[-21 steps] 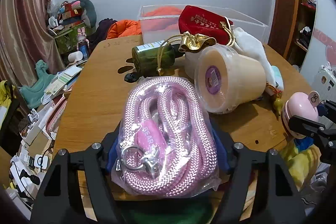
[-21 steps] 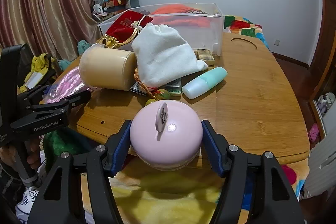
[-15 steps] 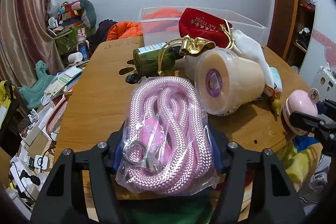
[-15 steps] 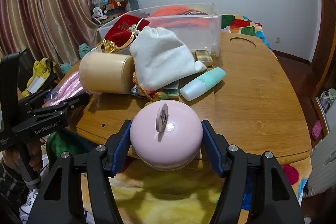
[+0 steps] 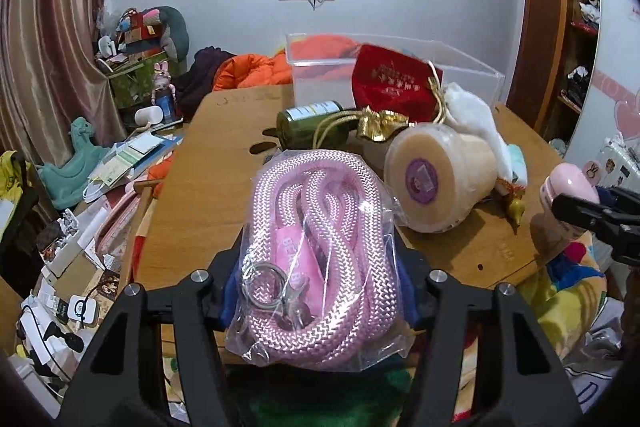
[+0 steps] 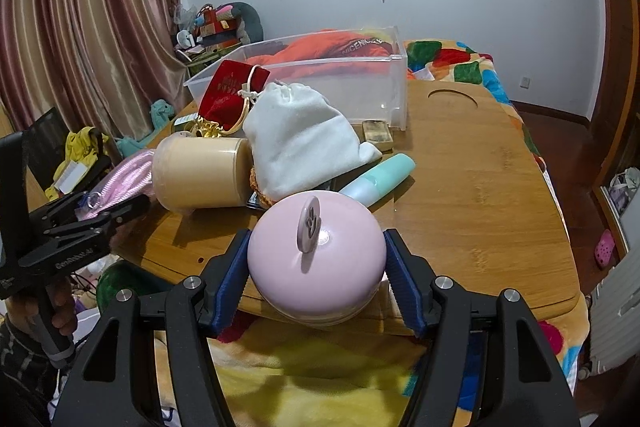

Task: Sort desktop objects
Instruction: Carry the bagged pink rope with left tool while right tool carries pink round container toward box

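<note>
My left gripper (image 5: 320, 279) is shut on a bagged pink rope (image 5: 320, 243) and holds it over the near edge of the wooden table (image 5: 216, 163). My right gripper (image 6: 316, 267) is shut on a pink round container (image 6: 316, 255) at the table's near edge; it also shows in the left wrist view (image 5: 568, 187). On the table lie a beige jar (image 6: 200, 173) on its side, a white pouch (image 6: 300, 143), a red pouch (image 6: 232, 91), a mint bottle (image 6: 380, 179) and a green bottle (image 5: 312, 123). A clear plastic bin (image 6: 340, 79) stands behind them.
A small tan box (image 6: 376, 133) lies by the bin's front. The table's right half (image 6: 472, 187) is bare wood. Clutter of papers and boxes (image 5: 100, 195) lies left of the table. A colourful blanket (image 6: 304, 367) is below the near edge.
The left gripper has lifted the pink rope and drawn closer over the table edge. The right gripper has risen a little with the pink container.
</note>
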{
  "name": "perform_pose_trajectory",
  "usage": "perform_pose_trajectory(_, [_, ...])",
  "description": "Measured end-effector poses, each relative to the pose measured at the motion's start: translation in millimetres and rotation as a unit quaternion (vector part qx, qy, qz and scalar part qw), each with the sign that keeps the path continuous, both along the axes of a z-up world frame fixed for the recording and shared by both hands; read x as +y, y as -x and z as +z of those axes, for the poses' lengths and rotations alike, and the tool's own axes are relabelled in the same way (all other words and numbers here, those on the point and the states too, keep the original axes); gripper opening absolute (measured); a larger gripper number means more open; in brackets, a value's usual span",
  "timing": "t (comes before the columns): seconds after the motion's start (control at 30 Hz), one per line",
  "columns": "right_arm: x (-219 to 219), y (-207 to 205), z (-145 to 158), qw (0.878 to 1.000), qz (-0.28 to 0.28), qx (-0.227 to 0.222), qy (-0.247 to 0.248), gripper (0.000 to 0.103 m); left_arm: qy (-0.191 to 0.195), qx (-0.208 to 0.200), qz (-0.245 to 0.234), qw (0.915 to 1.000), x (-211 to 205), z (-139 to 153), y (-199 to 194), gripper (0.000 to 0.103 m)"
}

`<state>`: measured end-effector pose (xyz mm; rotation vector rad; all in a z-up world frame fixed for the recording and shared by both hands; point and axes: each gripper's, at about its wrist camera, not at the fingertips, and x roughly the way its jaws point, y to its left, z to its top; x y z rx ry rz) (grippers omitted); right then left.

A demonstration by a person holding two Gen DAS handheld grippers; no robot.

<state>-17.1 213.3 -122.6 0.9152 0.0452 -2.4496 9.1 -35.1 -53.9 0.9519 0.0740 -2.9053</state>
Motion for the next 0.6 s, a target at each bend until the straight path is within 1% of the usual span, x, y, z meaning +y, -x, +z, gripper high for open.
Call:
perform_pose_trajectory(0.1, [1.7,1.0,2.0,1.000,0.000,-0.001,0.003,0.061,-0.010,0.012,-0.002,0.9999,-2.3,8.7,-3.0,0.060])
perform_pose_trajectory(0.2, [2.3,2.8,7.6,1.000,0.001,0.005,-0.004,0.061,-0.009,0.031,-0.010,0.9994,-1.6,20.3,-4.7,0.060])
perform_pose_trajectory(0.37, [4.4,11.2,28.0,1.000,0.020,0.021,-0.006,0.061,-0.005,0.047,-0.038,0.9982,-0.3,39.3,2.8,0.060])
perform_pose_trajectory(0.53, [8.9,23.8,54.8,0.999,0.027,0.042,0.001,0.061,-0.024,0.046,-0.072,0.9960,-9.8,60.5,16.0,0.060])
perform_pose_trajectory(0.6, [9.8,28.9,63.1,0.998,0.032,0.048,0.004,0.061,-0.021,0.041,-0.082,0.9956,-12.7,68.9,24.2,0.060])
